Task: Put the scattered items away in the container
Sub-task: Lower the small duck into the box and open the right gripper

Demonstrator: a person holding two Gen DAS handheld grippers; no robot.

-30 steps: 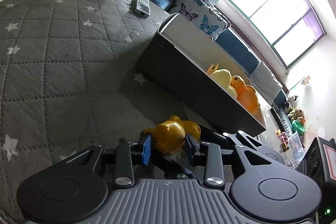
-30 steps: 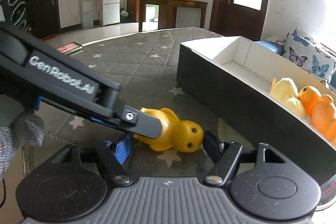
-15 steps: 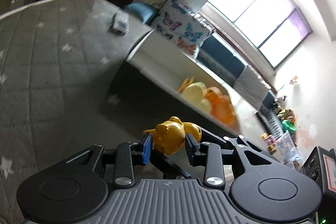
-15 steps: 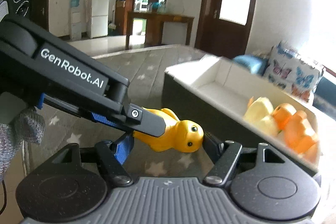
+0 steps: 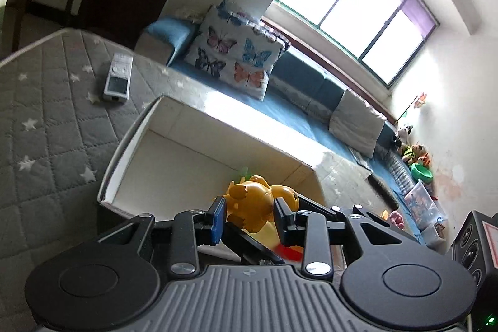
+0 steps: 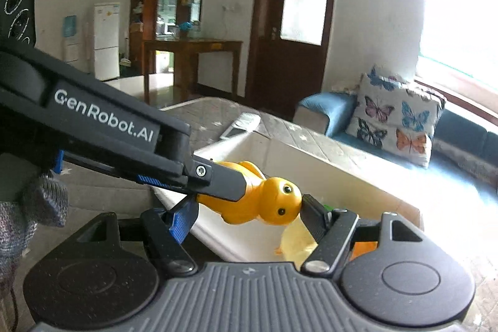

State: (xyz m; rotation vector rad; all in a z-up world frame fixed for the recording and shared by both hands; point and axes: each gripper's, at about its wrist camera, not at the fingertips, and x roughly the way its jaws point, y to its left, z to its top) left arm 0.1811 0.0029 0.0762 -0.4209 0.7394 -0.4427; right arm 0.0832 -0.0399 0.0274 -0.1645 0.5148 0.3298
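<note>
A yellow rubber duck [image 5: 252, 204] hangs in the air over the open box [image 5: 140, 126], which has dark outer walls and a white inside. My left gripper [image 5: 249, 215] grips the duck's body across its width, its jaws closing and both pads pressing on it. My right gripper [image 6: 247, 213] holds the same duck [image 6: 264, 201] lengthwise, one pad at the tail and the other finger against the head. The left gripper's finger [image 6: 224, 179] crosses the right wrist view from the left. A pale yellow duck [image 6: 295, 241] and an orange one [image 6: 364, 248] lie in the box [image 6: 311, 154].
A remote control [image 5: 117, 77] lies on the grey star-quilted mattress [image 5: 46, 114] beyond the box's far end. A butterfly pillow [image 5: 233, 52] and blue sofa cushions sit behind. A black speaker [image 5: 476, 238] stands at the right. A gloved hand [image 6: 31, 207] shows at the left.
Both grippers have risen with the yellow duck, from the mattress beside the box to above the box's open top. The box's white inside now shows below the duck.
</note>
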